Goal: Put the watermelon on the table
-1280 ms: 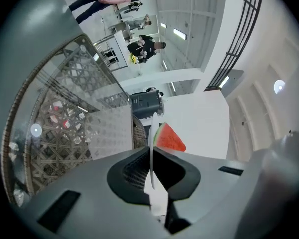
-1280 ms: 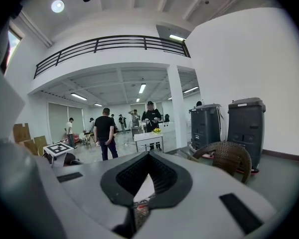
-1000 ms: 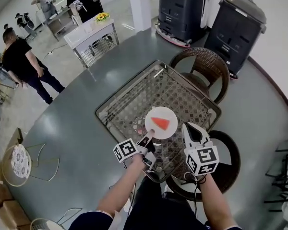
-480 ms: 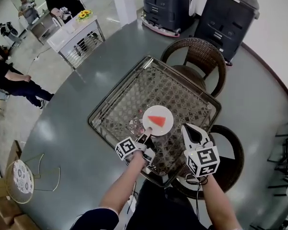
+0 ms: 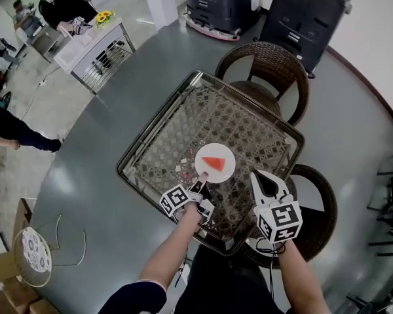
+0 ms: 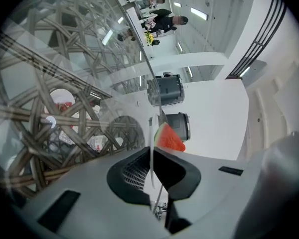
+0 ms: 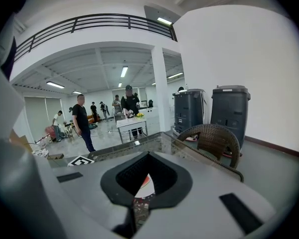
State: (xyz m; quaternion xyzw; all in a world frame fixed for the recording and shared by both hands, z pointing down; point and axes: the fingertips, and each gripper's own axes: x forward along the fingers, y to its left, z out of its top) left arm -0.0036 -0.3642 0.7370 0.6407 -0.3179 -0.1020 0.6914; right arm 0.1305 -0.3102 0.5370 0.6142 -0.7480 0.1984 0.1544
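Left gripper [image 5: 200,182] is pinching the near rim of the plate [image 5: 225,169], its jaws almost together on the thin edge. The plate is hanging over the middle of the glass table [image 5: 158,150]; not clear whether it is touching down.

Watermelon [image 5: 214,163], one wedge, is lying loose at the plate's centre.

Right gripper [image 5: 261,175] is hovering just right of the plate, jaws together and carrying nothing.

Judgement: the slice is looking light, soft and wet, so likely to slide. The plate is looking stiff, so the rim hold is working, but a one-sided pinch is inviting tilt. I am favouring a level plate and no grip on the flesh.
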